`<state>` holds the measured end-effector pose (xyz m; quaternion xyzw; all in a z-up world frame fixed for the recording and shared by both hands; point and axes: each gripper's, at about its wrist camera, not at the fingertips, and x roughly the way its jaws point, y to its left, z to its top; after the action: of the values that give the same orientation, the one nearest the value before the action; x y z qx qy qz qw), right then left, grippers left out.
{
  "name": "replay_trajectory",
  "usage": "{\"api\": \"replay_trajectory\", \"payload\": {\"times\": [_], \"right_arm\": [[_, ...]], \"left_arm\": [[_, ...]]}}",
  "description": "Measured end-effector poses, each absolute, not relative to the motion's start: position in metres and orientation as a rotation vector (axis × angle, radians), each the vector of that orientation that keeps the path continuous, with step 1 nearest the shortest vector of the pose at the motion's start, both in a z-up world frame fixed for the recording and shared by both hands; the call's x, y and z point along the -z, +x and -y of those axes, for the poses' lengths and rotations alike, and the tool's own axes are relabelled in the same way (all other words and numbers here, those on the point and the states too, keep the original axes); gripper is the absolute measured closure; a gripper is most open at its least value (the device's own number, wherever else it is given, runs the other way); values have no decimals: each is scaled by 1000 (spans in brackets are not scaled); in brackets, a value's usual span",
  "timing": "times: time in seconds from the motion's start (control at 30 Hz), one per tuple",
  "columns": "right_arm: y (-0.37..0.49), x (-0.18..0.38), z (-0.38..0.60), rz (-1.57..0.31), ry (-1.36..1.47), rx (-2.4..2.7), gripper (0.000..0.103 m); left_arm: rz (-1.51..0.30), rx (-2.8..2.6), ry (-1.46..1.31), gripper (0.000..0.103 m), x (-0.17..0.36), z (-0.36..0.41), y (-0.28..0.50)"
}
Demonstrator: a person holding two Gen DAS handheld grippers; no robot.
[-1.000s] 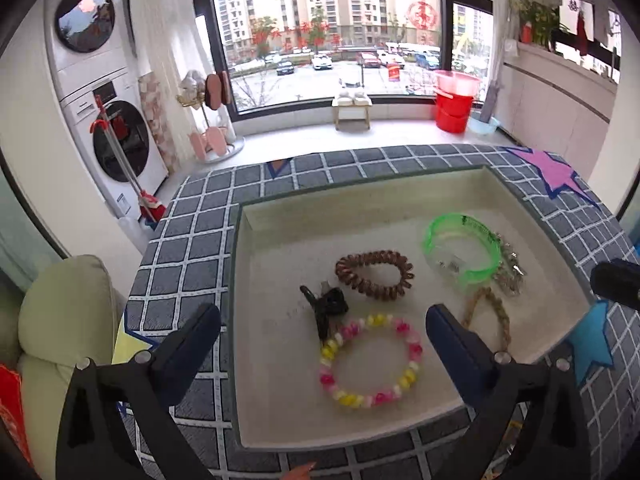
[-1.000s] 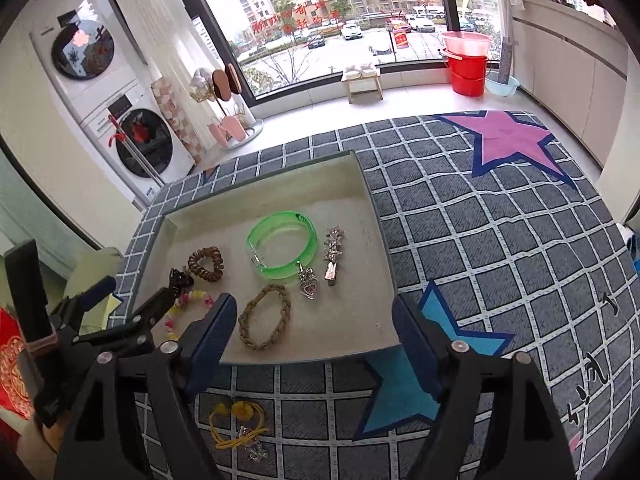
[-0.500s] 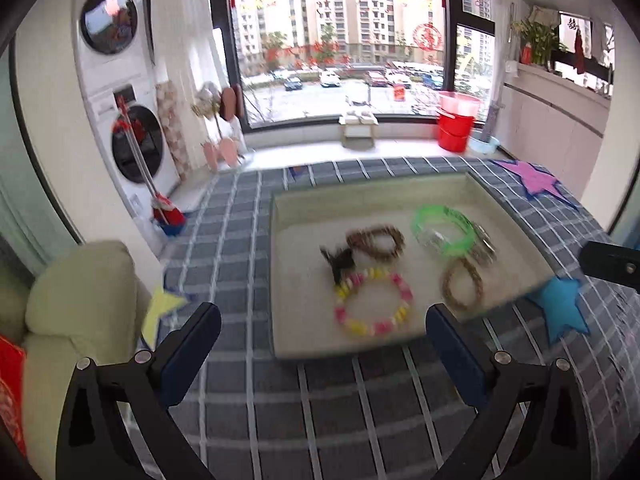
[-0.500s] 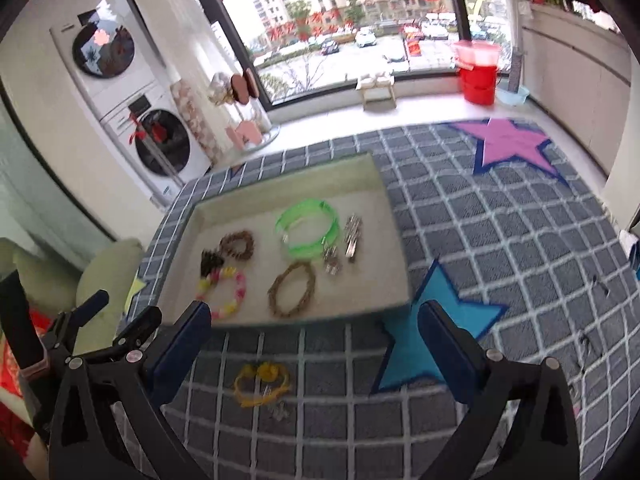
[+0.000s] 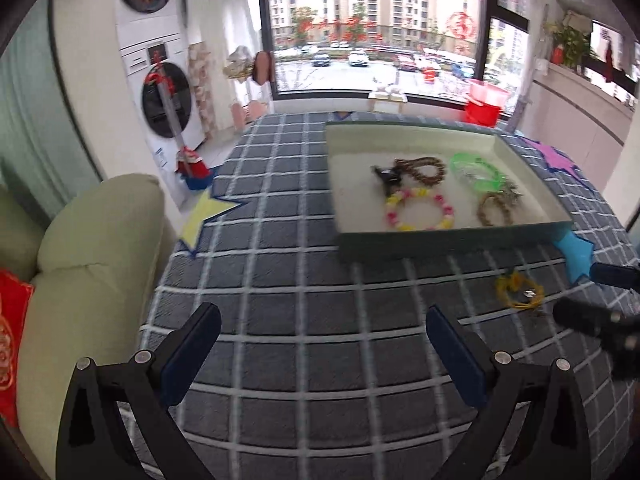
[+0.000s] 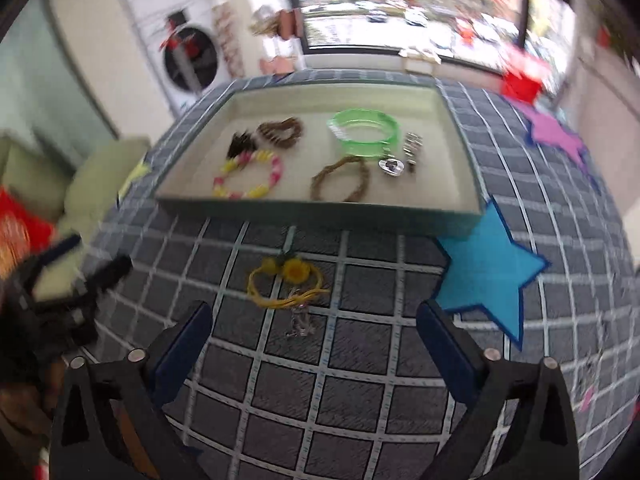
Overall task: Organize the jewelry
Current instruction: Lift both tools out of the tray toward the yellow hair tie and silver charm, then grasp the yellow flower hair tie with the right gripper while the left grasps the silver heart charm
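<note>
Risk lies with the yellow bracelet (image 6: 286,284), loose on the desk (image 6: 360,360) just before the tray (image 6: 320,210) — thin cord, so the right gripper (image 6: 314,342), jaws spread wide and empty, could pinch one strand or skid it. Left gripper (image 5: 322,354) also gapes empty; blur hides the small silver piece beside the bracelet.

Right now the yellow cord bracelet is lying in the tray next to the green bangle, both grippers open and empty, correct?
Not quite. The yellow cord bracelet lies outside the tray, on the checked cloth in front of it, as the right wrist view shows. The green bangle is in the tray, and both grippers are open and empty.
</note>
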<state>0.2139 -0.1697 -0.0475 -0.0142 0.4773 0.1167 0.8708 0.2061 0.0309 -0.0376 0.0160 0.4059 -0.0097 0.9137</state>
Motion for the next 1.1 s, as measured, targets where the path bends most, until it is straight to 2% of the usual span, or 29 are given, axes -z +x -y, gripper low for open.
{"api": "replay_trajectory", "payload": {"times": [0.27,0.4,0.5,0.57,0.63,0.7,0.97,1.1], "right_arm": [[244,65,151,-1056,-57,-271,11],[255,74,146,-1095,-90,-255,33],[254,74,143,-1082,-133,-231,44],[252,72,142,-1072,-141,-227,58],[251,71,144,-1069,-132,-220,77],[252,71,148,-1066,-115,-216,87],[254,67,183,-1045,110,-226,98],[256,62,199,-1033,210,-236,99]], "left_arm": [[-846,-3,-7,0,40,-48,204],[-855,1,-12,0,42,-48,204],[-862,12,-6,0,43,-46,204],[-863,19,3,0,44,-43,205],[-869,31,3,0,44,-39,205],[-874,46,5,0,44,-33,206],[-871,113,40,0,39,-6,204],[-891,155,56,0,41,11,205]]}}
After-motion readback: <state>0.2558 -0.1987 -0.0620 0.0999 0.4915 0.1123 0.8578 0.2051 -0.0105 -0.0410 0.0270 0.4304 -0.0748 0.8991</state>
